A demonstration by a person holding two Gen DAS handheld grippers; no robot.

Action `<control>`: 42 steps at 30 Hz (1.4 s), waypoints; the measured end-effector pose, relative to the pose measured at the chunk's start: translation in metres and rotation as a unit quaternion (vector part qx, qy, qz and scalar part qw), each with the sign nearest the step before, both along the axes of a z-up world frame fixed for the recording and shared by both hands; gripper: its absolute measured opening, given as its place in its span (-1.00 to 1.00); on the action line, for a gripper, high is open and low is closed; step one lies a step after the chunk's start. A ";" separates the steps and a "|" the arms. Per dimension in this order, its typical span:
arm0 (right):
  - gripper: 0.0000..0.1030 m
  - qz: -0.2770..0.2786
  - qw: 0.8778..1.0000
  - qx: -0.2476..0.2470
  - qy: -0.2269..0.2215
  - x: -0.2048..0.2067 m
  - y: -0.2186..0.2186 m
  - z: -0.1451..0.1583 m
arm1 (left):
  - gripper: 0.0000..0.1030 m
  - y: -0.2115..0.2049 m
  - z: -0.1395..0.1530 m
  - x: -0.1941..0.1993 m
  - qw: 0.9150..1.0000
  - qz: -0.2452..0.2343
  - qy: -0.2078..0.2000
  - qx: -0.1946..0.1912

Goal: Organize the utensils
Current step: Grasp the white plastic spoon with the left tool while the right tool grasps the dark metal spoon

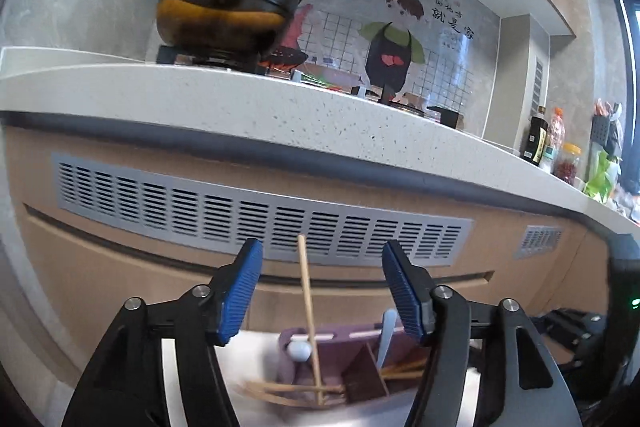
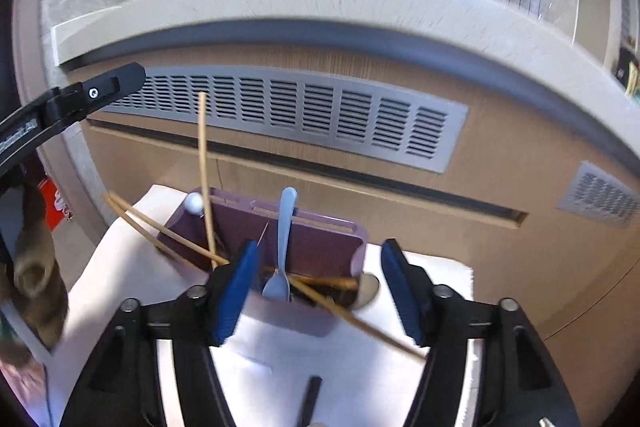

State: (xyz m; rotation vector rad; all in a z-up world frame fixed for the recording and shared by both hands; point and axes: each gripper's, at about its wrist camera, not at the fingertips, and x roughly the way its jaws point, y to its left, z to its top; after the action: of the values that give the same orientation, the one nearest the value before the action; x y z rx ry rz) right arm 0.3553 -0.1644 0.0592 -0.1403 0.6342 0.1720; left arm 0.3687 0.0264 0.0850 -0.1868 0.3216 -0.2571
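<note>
L gripper (image 1: 322, 291) jaws released | R gripper (image 2: 316, 291) jaws released (spoon (image 2: 282, 251) in holder (image 2: 320, 247)) | wall txt: 就是家

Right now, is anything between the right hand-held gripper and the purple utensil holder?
Nothing visible blocks it. The right hand-held gripper hangs open just in front of the purple utensil holder, with only the holder's own contents, a spoon and wooden chopsticks, sticking out toward it.

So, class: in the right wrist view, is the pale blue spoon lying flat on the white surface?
No, the spoon stands tilted inside the purple holder.
</note>
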 end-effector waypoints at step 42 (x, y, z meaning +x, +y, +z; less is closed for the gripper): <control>-0.17 -0.006 0.981 0.039 0.189 -0.051 -0.030 -0.160 | 0.54 -0.060 -0.172 -0.109 0.904 -0.217 0.349 0.120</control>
State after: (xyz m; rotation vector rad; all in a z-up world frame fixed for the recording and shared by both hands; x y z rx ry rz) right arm 0.3040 -0.1946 -0.1013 -0.0264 1.0054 0.2147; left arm 0.2594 -0.0332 -0.0867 0.0494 1.1116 -0.5881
